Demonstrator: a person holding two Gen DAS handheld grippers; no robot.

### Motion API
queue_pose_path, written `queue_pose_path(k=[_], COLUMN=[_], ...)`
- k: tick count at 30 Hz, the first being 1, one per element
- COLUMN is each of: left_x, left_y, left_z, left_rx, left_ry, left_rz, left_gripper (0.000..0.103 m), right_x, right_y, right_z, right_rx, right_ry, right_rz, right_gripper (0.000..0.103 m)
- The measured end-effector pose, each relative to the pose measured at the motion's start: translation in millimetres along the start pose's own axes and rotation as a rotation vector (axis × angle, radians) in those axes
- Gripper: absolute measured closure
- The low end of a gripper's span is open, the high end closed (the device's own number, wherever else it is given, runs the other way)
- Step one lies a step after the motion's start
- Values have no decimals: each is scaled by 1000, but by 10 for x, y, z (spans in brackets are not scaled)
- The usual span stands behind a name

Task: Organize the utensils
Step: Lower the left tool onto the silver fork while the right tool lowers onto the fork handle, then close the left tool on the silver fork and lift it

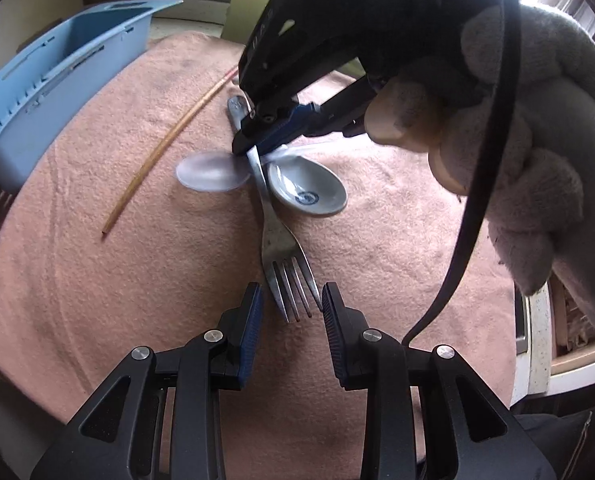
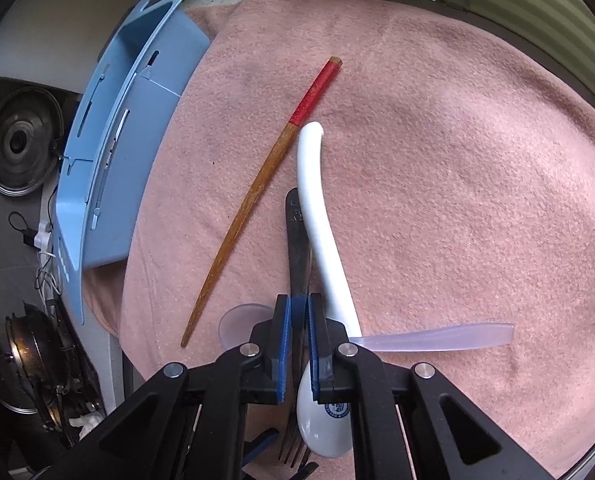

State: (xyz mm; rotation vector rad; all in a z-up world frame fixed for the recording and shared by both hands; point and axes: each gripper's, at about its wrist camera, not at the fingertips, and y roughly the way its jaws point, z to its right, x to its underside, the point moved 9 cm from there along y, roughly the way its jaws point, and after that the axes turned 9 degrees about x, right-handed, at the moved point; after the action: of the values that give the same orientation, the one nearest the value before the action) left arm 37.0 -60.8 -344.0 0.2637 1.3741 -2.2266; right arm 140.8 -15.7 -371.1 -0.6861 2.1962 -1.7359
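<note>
Fingers of the right gripper (image 2: 298, 312) are pressed almost together on the handle of a metal fork (image 2: 297, 248), pinching it partway along its length; the left wrist view shows the same grip from in front, the right gripper (image 1: 253, 148) clamped on the fork (image 1: 275, 236) just behind the two spoon bowls. The fork lies flat on the pink towel (image 2: 457, 160), its long axis running along the right gripper's line, handle end pointing away from that camera and tines toward it. In the left wrist view the tines point at the left gripper (image 1: 292, 312), whose fingers stand partly spread on either side of the tine tips; whether a pad touches them is hard to tell, and it grips nothing.

A white ceramic spoon (image 2: 317, 216) lies beside the fork, roughly parallel, bowl near the tines, its handle curving away. A translucent plastic spoon (image 2: 437, 338) lies crosswise under the fork, bowl to one side, handle to the other; its middle is hidden by the gripper. A wooden chopstick (image 2: 253, 200) with a red end lies apart, slanting toward the blue organizer tray (image 2: 109, 152) at the towel's edge.

The right gripper's body and a grey-gloved hand (image 1: 537, 160) hide the fork's handle end in the left wrist view
</note>
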Motion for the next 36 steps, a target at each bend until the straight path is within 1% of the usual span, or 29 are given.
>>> queue_pose_path(k=[3, 5, 10, 15, 21, 27, 30, 36], left_x=[26, 33, -12, -20, 13, 13, 3, -33], left_y=[21, 27, 31, -35, -71, -88, -98, -173], left_z=[-7, -29, -67, -133, -168, -128, -136, -125], left_rx=[4, 0, 7, 6, -9, -4, 3, -15], left_ry=[0, -3, -11, -26, -7, -7, -13, 11], left_rz=[-7, -5, 2, 16, 12, 20, 27, 36], left_gripper=[75, 80, 80, 83, 84, 84, 86, 86], right_x=[8, 7, -10, -8, 5, 18, 9, -7], right_y=[-13, -21, -48, -82, -96, -137, -175, -267], right_z=[-24, -32, 33, 54, 33, 19, 14, -31], right_rx=[-1, -1, -8, -20, -34, -47, -41, -72], right_ry=[0, -1, 11, 26, 21, 26, 17, 26], right_rz=[-1, 0, 0, 9, 17, 23, 40, 64], right_gripper=[95, 96, 96, 97, 97, 98, 99, 99])
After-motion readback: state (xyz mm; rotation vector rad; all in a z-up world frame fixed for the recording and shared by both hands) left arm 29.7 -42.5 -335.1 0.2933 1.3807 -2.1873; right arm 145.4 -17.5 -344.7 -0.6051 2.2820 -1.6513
